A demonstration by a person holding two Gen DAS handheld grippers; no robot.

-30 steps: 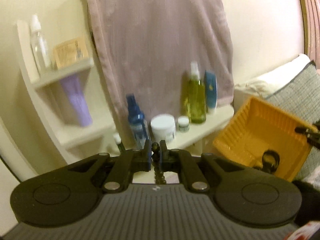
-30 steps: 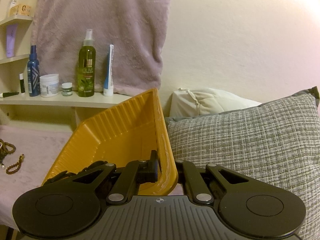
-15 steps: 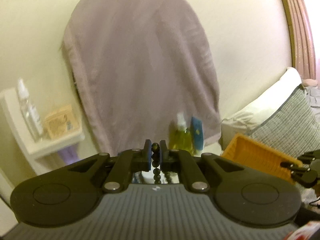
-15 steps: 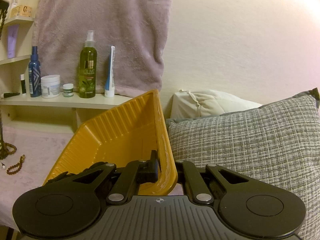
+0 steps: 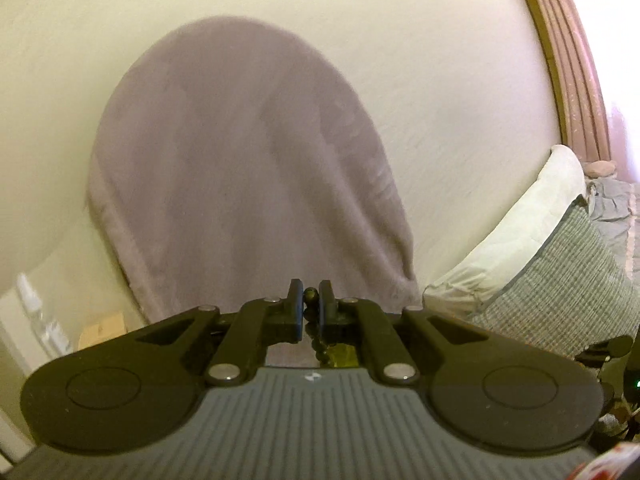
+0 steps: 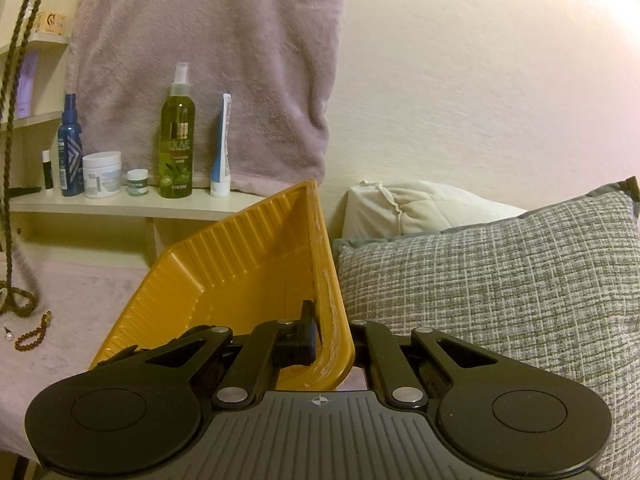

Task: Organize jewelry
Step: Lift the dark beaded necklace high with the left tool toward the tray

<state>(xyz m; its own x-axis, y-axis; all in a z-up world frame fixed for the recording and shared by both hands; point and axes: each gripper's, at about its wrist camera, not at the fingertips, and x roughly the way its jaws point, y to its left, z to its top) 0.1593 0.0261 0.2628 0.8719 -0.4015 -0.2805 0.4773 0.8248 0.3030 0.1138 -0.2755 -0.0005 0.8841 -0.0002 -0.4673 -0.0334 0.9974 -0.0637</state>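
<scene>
Two grippers grip: left gripper (image 5: 309, 295) pinches a bead necklace (image 6: 16, 92); right gripper (image 6: 326, 322) clamps the yellow tray (image 6: 224, 272) rim beside one grey pillow (image 6: 500, 280).

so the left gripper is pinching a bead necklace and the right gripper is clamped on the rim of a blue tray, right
Not quite. The tray is yellow, not blue, as the right wrist view shows. The rest holds: the right gripper clamps its rim, and the left gripper pinches the bead necklace.

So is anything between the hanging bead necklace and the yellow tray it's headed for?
Nothing visible. The bead necklace hangs left of the yellow tray, only bare pink bedcover between. The right gripper clamps the tray's rim, mouth tilted leftward.
</scene>
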